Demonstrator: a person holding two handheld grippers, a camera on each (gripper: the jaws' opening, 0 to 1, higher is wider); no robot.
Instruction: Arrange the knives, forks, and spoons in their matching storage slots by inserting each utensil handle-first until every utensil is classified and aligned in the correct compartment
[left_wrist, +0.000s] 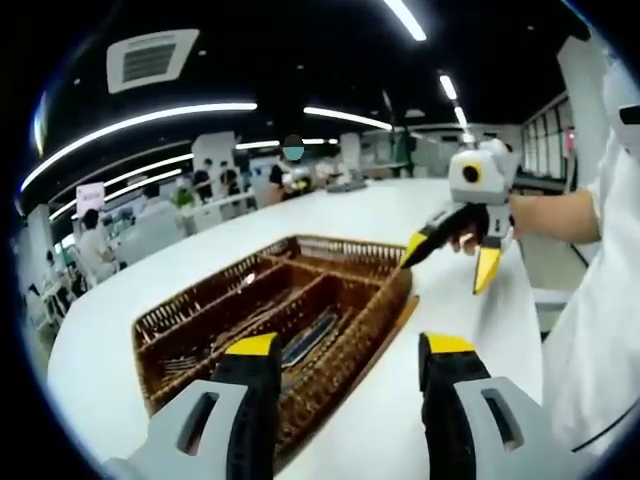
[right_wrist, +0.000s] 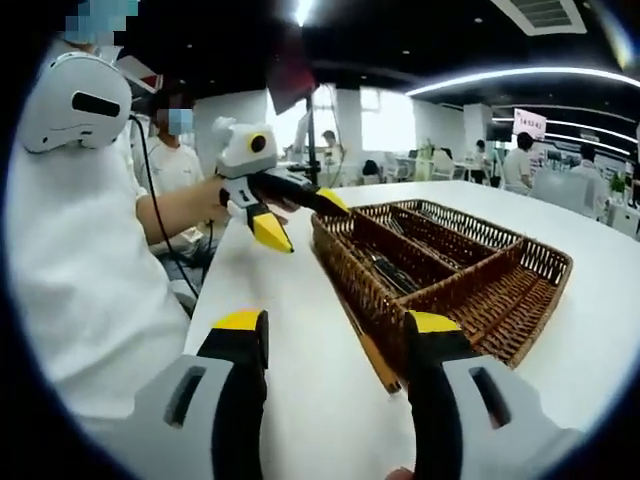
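White table (left_wrist: 440, 250) | wicker tray (left_wrist: 380, 300) | both claws wide, hovering, holding nothing

Grey grippers (left_wrist: 349, 345), yellow-tipped black jaws; person wears white sleeves (right_wrist: 80, 250).

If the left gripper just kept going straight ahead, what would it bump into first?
Probably the near edge of the wicker tray, which lies ahead between the open left gripper jaws, though depth is hard to judge.

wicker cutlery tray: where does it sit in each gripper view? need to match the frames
Left gripper view: wicker cutlery tray sits centre-left on the white table, just beyond the left gripper.
Right gripper view: tray sits centre-right, beyond the right gripper.
Shared landmark: the tray's long dividers.
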